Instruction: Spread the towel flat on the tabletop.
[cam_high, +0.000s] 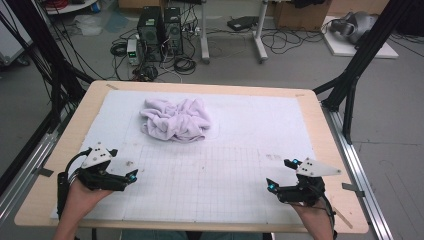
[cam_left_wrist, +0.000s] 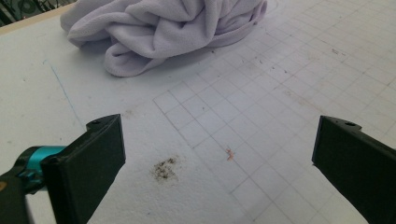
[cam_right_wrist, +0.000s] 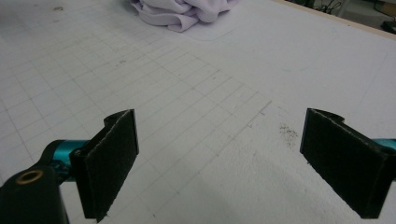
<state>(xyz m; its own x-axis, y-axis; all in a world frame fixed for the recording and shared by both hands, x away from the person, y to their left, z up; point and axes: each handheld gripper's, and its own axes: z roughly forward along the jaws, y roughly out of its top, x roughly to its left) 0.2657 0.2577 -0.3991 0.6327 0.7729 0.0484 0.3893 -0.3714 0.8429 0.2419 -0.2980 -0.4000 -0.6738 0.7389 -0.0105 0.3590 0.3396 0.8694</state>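
I had the left gripper (cam_high: 131, 176) low over the near left part of the table (cam_high: 310, 107), its fingers (cam_left_wrist: 88, 163) spread wide apart with nothing between them. In the left gripper view I saw bare white mat (cam_left_wrist: 289, 93) in the gap, with a small dark smudge (cam_left_wrist: 164, 169) and a faint reddish fleck (cam_left_wrist: 229, 154) on the grid lines.

The right gripper (cam_high: 280, 173) sat at the near right, well apart from the left one, and its fingers (cam_right_wrist: 112, 158) were likewise spread, holding nothing. Between them in the right gripper view lay the printed grid and a scatter of dark specks (cam_right_wrist: 288, 132) (dirt on the mat, as far as I could tell).

The towel (cam_high: 175, 119) was what both grippers faced. It lay crumpled in a loose heap on the far half of the mat, a little left of the middle, pale lilac and full of folds. It rested just beyond the far edge of the grid, partly inside a faint outline drawn on the mat. Neither gripper touched it; both were well short of it. From the left gripper's camera the towel (cam_left_wrist: 159, 32) filled the upper part of the view, nearer than it looked from the right gripper's camera, where it (cam_right_wrist: 182, 11) showed at the top edge.

A hand (cam_high: 82, 197) held each gripper from the near edge of the table.
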